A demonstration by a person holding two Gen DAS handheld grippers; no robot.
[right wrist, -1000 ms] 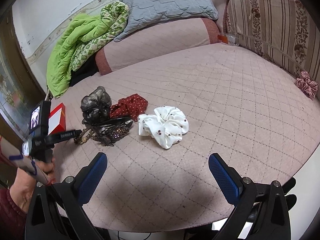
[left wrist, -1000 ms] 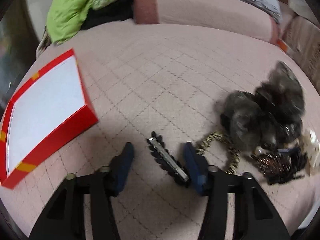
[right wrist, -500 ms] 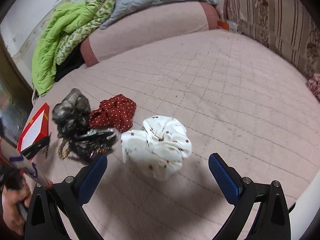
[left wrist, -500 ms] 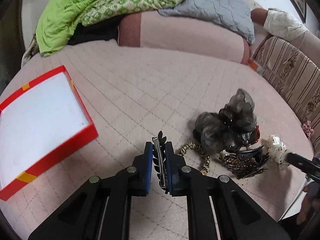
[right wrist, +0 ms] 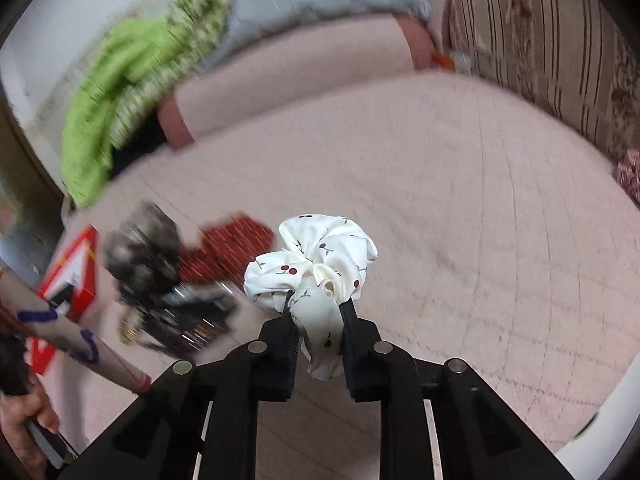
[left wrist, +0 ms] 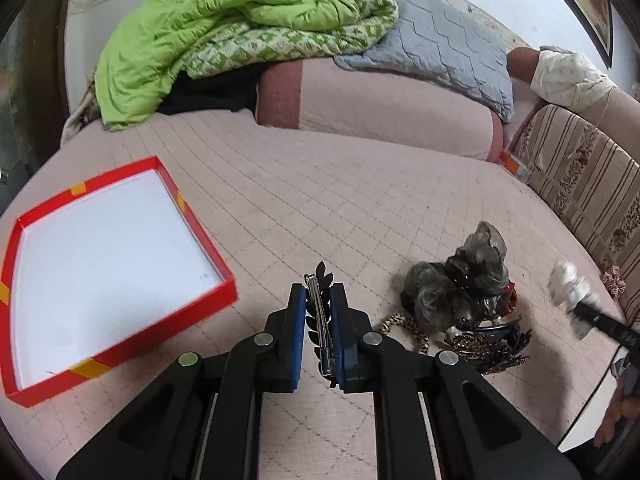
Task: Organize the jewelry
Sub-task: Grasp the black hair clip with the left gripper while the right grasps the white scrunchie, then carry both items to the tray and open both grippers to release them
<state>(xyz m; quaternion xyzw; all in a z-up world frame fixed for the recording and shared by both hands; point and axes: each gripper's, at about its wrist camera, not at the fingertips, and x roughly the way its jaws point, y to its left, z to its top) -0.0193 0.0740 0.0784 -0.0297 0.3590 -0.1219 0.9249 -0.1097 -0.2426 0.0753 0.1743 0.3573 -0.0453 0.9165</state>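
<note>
The left tongs (left wrist: 319, 328) are pinching the stiff, thin barrette (left wrist: 320, 316) along its metal spine, while the right tongs (right wrist: 316, 316) are squeezing the soft, light scrunchie (right wrist: 316, 260) by its gathered middle.

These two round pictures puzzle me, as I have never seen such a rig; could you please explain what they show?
No robot here: a person holds a two-fingered gripper in each hand, each with a fisheye camera looking along its fingers. The black arms at the bottom of each picture are those fingers.

The left view shows the left gripper shut on a hair clip. On the quilted bed lie a red box and a pile of hair accessories.

The right view, blurred by motion, shows the right gripper shut on a white scrunchie, with a red scrunchie beyond.
</note>
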